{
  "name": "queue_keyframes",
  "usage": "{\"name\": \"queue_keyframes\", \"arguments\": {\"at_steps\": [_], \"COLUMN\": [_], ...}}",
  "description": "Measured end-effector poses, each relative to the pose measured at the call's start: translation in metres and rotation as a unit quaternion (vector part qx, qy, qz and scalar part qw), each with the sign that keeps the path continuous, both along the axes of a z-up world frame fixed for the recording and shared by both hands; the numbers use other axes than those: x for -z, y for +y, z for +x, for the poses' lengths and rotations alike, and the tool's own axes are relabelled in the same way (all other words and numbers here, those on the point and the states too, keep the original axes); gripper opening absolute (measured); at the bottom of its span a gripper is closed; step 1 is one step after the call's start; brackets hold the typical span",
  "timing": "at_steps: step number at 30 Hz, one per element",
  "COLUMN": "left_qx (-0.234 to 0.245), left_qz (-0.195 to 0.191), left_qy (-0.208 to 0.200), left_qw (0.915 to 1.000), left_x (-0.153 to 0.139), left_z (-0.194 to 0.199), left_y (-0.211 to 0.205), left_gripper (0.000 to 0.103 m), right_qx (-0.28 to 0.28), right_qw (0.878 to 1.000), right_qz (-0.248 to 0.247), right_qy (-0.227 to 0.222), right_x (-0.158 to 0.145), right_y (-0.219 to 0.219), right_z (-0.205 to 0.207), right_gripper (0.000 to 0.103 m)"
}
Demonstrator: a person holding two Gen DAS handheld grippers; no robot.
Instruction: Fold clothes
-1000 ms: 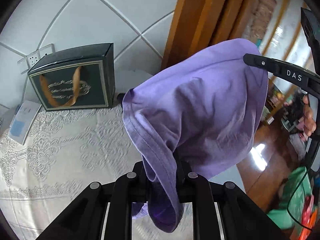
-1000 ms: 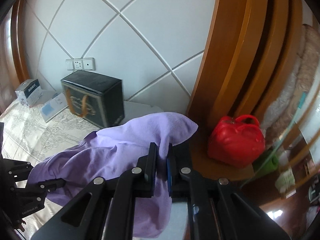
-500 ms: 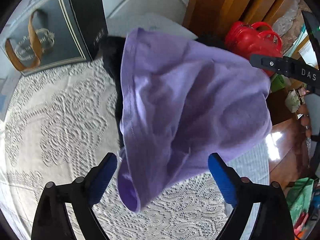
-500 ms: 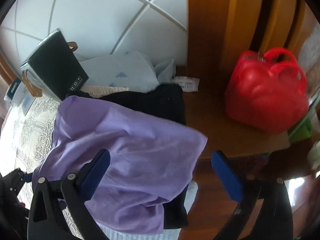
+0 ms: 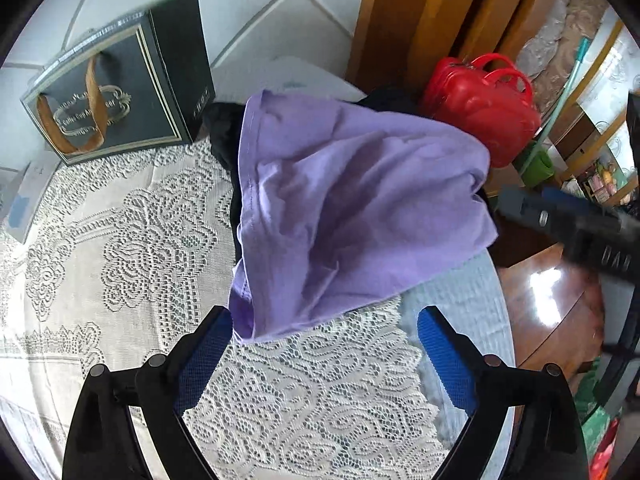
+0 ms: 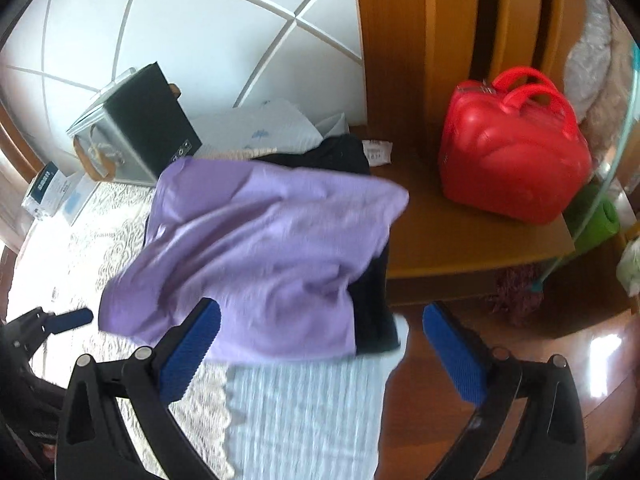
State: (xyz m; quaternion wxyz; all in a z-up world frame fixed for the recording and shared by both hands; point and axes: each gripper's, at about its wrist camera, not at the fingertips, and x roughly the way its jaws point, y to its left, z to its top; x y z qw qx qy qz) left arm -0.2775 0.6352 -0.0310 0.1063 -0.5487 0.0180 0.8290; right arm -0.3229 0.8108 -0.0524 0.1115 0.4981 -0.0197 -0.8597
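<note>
While both grippers are hanging over the lace tablecloth (image 5: 132, 240), the left gripper (image 5: 324, 354) and the right gripper (image 6: 322, 354) are standing wide open, holding nothing. Just past them, the purple shirt (image 5: 352, 216) is lying on dark clothes (image 6: 372, 304). Farther back, a red bag (image 6: 516, 152) is sitting.

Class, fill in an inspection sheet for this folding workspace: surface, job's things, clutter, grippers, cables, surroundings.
Surface: lace tablecloth over the table.
Job's things: purple garment lying rumpled on a black garment; pale blue cloth below them.
Clutter: dark gift box; red bag on a wooden shelf; small white cartons.
Grippers: left gripper open, holding nothing; right gripper open, holding nothing.
Cables: nothing seen.
Surroundings: white panelled wall, glossy wooden floor.
</note>
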Motion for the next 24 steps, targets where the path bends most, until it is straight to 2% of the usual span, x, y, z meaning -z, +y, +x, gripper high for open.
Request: {"name": "queue_keyframes", "arguments": {"at_steps": [5,14,18,19,20,21,24], "left_qx": [0.018,0.024,0.028,0.03,0.029,0.03,0.028], "left_qz": [-0.03,0.012,0.003,0.004,0.004,0.004,0.001], "left_qy": [0.043,0.019,0.026,0.026,0.027,0.027,0.028], "left_qw": [0.9985,0.9995,0.9992,0.9992,0.9992,0.9992,0.9992], "left_x": [-0.016,-0.009,-0.01,-0.01,-0.01,-0.01,-0.008], "left_z": [0.016,0.017,0.017,0.017,0.016,0.015,0.01], "left_y": [0.014,0.014,0.016,0.015,0.015,0.014,0.012], "left_gripper": [0.094,0.094,0.094,0.094,0.094,0.094,0.094], "right_qx": [-0.005,0.005,0.007,0.007,0.007,0.009,0.019], "right_qw": [1.0,1.0,1.0,1.0,1.0,1.0,0.999], "right_qz": [0.002,-0.004,-0.001,-0.002,-0.003,-0.002,-0.003], "right_qy": [-0.013,-0.014,-0.012,-0.014,-0.018,-0.023,-0.049], "right_x": [0.009,0.01,0.013,0.016,0.02,0.025,0.047], "right_y": [0.0,0.009,0.011,0.011,0.011,0.01,0.01], "right_z": [0.025,0.029,0.02,0.016,0.01,0.005,-0.017], "right_gripper": [0.103,0.103,0.103,0.101,0.093,0.09,0.088]}}
